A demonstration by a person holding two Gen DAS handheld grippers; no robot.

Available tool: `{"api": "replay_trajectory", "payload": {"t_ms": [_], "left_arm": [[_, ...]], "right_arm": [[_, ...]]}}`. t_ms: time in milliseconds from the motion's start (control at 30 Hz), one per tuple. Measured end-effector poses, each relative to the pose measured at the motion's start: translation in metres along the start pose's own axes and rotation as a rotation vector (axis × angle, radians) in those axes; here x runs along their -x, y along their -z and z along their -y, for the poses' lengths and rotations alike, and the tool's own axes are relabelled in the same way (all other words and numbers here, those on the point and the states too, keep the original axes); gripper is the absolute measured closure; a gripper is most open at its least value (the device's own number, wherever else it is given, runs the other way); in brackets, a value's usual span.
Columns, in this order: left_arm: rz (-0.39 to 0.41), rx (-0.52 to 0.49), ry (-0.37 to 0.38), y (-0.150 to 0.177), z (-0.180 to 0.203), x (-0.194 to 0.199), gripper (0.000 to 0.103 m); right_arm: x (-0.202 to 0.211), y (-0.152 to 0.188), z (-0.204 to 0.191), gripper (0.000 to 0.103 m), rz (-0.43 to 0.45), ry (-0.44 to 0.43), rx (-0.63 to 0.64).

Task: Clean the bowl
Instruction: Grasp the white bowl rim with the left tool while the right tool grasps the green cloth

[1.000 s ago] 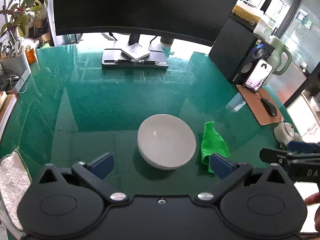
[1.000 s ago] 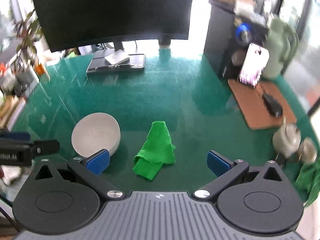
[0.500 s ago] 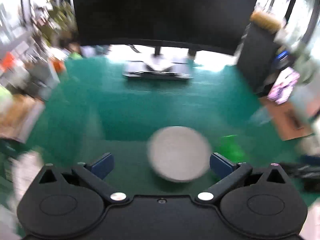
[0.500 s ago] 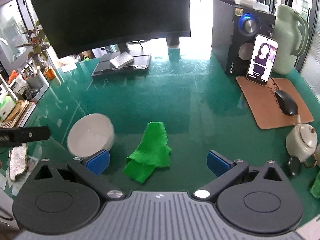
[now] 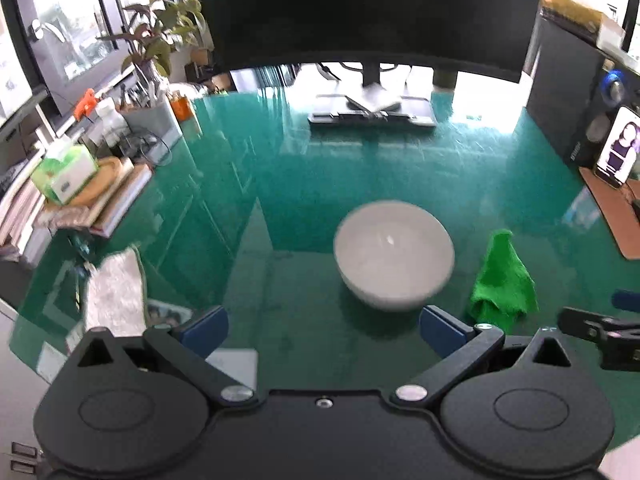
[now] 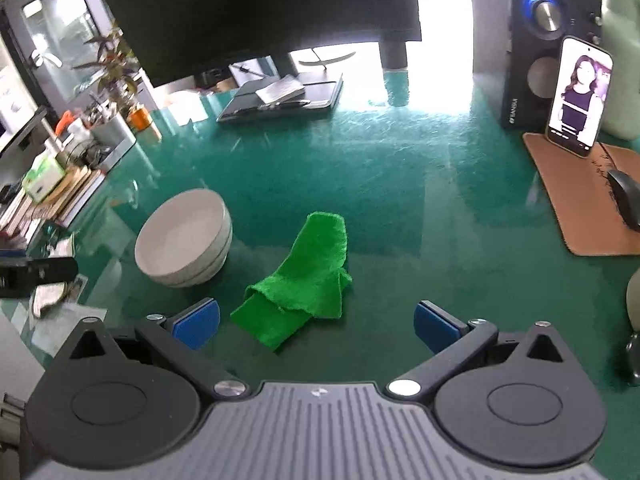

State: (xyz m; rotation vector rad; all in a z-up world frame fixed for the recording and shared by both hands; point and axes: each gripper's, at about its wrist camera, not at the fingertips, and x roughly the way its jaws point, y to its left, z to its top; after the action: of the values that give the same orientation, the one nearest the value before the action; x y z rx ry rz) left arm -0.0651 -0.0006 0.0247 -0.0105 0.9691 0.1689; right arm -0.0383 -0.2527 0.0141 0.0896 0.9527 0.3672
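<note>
The white bowl (image 5: 394, 256) stands upright on the green table (image 5: 280, 184), with a crumpled green cloth (image 6: 304, 280) just beside it. The left gripper (image 5: 324, 326) and the right gripper (image 6: 316, 320) both have jaws wide apart and hold nothing, above the table.

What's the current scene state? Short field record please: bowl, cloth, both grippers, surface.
bowl: white bowl, upright on the table, looks empty, not held
cloth: green cloth, crumpled on the table to the right of the bowl, apart from it
left gripper: jaws open, holding nothing, bowl just ahead toward its right finger
right gripper: jaws open, holding nothing, cloth lies ahead between the fingers
surface: green glass table
task progress: wiping not yet begun
</note>
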Motion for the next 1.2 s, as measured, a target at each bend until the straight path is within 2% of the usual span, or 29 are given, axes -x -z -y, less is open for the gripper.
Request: {"api": "replay_trajectory", "payload": {"t_ms": [233,267,333,400,467,500,533,600,633,700,733,767,800,900,1000,1033,1067,1100,1133,1200], "left_arm": [[-0.003,0.002,0.021,0.008,0.006,0.002,0.000],[0.024,0.002,0.036,0.009,0.004,0.006,0.000],[0.131,0.010,0.096,0.009,-0.005,0.018,0.000],[0.237,0.017,0.156,0.009,-0.014,0.030,0.000],[0.349,0.018,0.232,0.009,-0.022,0.042,0.000],[0.411,0.008,0.294,0.010,-0.026,0.048,0.000],[0.429,-0.008,0.344,0.008,-0.029,0.048,0.000],[0.329,-0.036,0.429,0.002,-0.036,0.028,0.000],[0.265,-0.028,0.464,0.001,-0.041,0.014,0.000],[0.135,0.037,0.519,0.003,-0.056,-0.015,0.000],[0.082,0.077,0.548,0.005,-0.066,-0.025,0.000],[0.062,0.099,0.573,0.006,-0.077,-0.031,0.000],[0.074,0.103,0.597,0.006,-0.089,-0.032,0.000],[0.032,0.094,0.655,0.003,-0.113,-0.053,0.000],[-0.046,0.106,0.702,0.003,-0.132,-0.083,0.000],[-0.067,0.119,0.690,0.006,-0.137,-0.094,0.000],[-0.082,0.122,0.677,0.008,-0.141,-0.100,0.001],[-0.096,0.132,0.686,0.009,-0.144,-0.104,0.001],[-0.108,0.153,0.718,0.010,-0.148,-0.108,0.001],[-0.127,0.187,0.795,0.013,-0.154,-0.112,0.001]], "right_arm": [[0.010,0.009,-0.006,0.000,-0.008,0.008,0.006],[0.012,0.010,-0.008,0.000,-0.002,0.013,0.003],[0.017,0.011,-0.009,0.000,0.026,0.012,-0.009],[0.033,0.009,-0.011,0.000,0.126,-0.002,-0.031],[0.062,0.009,-0.013,0.000,0.329,-0.015,-0.065],[0.070,0.009,-0.014,0.000,0.393,-0.012,-0.087],[0.072,0.007,-0.015,0.000,0.411,-0.004,-0.114],[0.076,0.004,-0.016,0.000,0.448,0.014,-0.169],[0.074,0.003,-0.015,0.000,0.434,0.011,-0.206],[0.053,0.007,-0.009,0.001,0.319,0.004,-0.332],[0.048,0.015,-0.010,0.003,0.309,0.022,-0.384],[0.043,0.023,-0.012,0.003,0.298,0.041,-0.436],[0.041,0.030,-0.015,0.003,0.300,0.045,-0.469],[0.046,0.047,-0.042,0.000,0.362,0.038,-0.512],[0.022,0.056,-0.049,0.002,0.287,0.024,-0.617],[0.014,0.064,-0.050,0.018,0.268,0.013,-0.686],[0.006,0.077,-0.052,0.028,0.268,0.001,-0.788],[0.003,0.085,-0.054,0.045,0.268,-0.002,-0.841],[0.004,0.089,-0.055,0.054,0.271,0.006,-0.857],[0.009,0.099,-0.057,0.057,0.284,0.030,-0.903]]}}
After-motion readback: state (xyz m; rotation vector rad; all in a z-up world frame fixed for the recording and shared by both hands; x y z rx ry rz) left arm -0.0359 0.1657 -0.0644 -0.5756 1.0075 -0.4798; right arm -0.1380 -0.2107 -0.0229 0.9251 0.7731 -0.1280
